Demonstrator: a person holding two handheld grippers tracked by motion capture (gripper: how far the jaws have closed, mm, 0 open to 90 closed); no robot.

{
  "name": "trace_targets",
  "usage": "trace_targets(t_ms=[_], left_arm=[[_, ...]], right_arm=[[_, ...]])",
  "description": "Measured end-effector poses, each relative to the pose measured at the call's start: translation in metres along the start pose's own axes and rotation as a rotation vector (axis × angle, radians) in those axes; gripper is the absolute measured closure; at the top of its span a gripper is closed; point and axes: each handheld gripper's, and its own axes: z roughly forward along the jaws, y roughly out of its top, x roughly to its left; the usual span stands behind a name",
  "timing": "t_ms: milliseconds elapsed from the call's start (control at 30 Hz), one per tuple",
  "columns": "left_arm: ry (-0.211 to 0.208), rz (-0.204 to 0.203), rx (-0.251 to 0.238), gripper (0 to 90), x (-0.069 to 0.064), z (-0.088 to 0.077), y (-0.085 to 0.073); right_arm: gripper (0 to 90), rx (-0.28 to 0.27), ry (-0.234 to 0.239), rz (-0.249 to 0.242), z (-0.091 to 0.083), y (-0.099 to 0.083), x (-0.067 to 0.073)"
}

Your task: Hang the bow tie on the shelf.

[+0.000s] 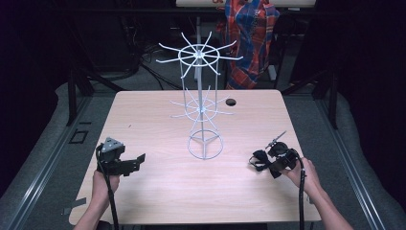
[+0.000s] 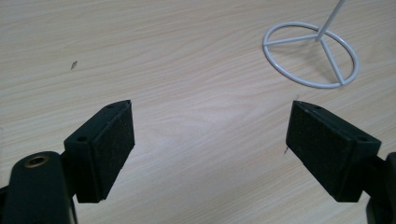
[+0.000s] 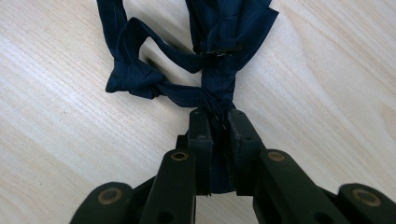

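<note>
Dark navy cloth piece [image 3: 205, 56], looked like a bow tie w/ strap, lay on the desk [image 1: 158, 191] near the right edge, front half. In the right gripper view its long axis ran straight out from the jaws, away from the camera; a knotted loop end stuck off to the left side, and the wider folded part ran off the top of the frame, cut off there. A small dark clip or buckle sat across the strap, too small to make out properly.

Right gripper [image 3: 218, 122]: jaws pressed together on the near end of the cloth, fabric pinched between the pads and bunched right at the tips. In the high view the right gripper [image 1: 270, 163] sat low over the desk, cloth poking out toward the left, person's right hand [image 1: 302, 173] behind it. Exact shape of the cloth hard to tell from up there, just a dark lump.

Left gripper [image 2: 210, 135]: jaws spread wide, nothing between them, bare wood below. It hovered near the desk's left side [image 1: 139, 159], well apart from the cloth.

White wire rack [image 1: 203, 91] stood upright mid-desk, between the two grippers, round base ring [image 2: 310, 53] showing ahead-right of the left jaws. Plaid cloth [image 1: 249, 38] hung beyond the desk's far edge.
</note>
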Motion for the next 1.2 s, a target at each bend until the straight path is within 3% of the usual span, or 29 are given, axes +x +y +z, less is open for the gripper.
trace_targets(t_ms=[100,300,333,367,600,667,700,1200], left_arm=[[-0.001,0.002,0.002,15.7,0.0,0.0,0.0],[-0.002,0.003,0.001,15.7,0.0,0.0,0.0],[-0.002,0.003,0.001,15.7,0.0,0.0,0.0],[-0.001,0.003,0.001,15.7,0.0,0.0,0.0],[-0.001,0.002,0.001,15.7,0.0,0.0,0.0],[0.0,-0.002,0.0,15.7,0.0,0.001,0.0],[0.0,-0.002,0.0,15.7,0.0,0.0,0.0],[-0.001,0.001,0.002,15.7,0.0,0.001,0.0]], right_arm=[[81.8,0.026,0.001,-0.027,-0.005,0.002,-0.002],[81.8,-0.031,0.029,-0.004,-0.014,0.002,-0.002],[81.8,-0.058,0.026,0.019,-0.013,0.001,-0.001],[81.8,-0.044,0.027,-0.001,-0.016,0.002,-0.002],[81.7,-0.079,0.04,0.012,-0.022,0.004,0.0],[81.7,-0.147,0.032,0.064,-0.019,0.002,0.005],[81.7,-0.088,0.028,0.012,-0.024,0.005,0.002],[81.8,-0.167,0.044,0.055,-0.033,0.008,0.003]])
